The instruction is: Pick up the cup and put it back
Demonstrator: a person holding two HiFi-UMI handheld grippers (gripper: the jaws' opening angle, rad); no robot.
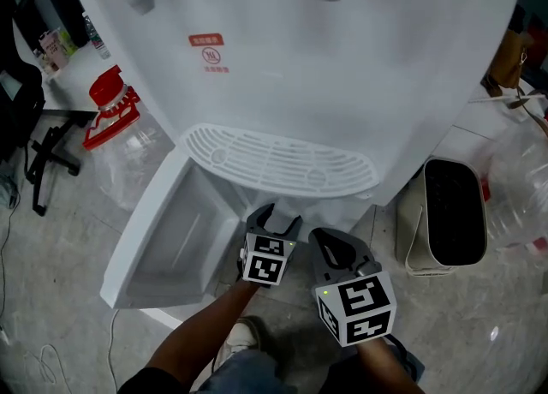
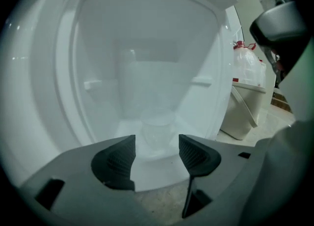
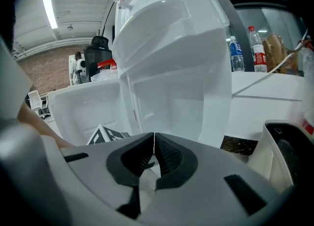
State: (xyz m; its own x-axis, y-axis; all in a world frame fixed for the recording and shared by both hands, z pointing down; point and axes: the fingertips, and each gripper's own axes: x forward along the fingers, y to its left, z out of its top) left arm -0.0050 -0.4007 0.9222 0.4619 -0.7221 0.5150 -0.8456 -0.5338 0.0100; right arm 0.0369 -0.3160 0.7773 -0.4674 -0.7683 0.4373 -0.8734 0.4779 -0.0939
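A clear plastic cup stands upright on the floor of the white water dispenser's lower cabinet. My left gripper is open just outside the cabinet mouth, and the cup sits beyond its fingertips, not between the pads. In the head view the left gripper points under the dispenser's drip tray and the cup is hidden. My right gripper hangs beside it to the right. Its jaws are shut with nothing between them.
The cabinet door stands open to the left. A large water bottle with a red cap stands on the floor at the left. A beige bin and clear plastic bags sit to the right. Small water bottles stand on a desk.
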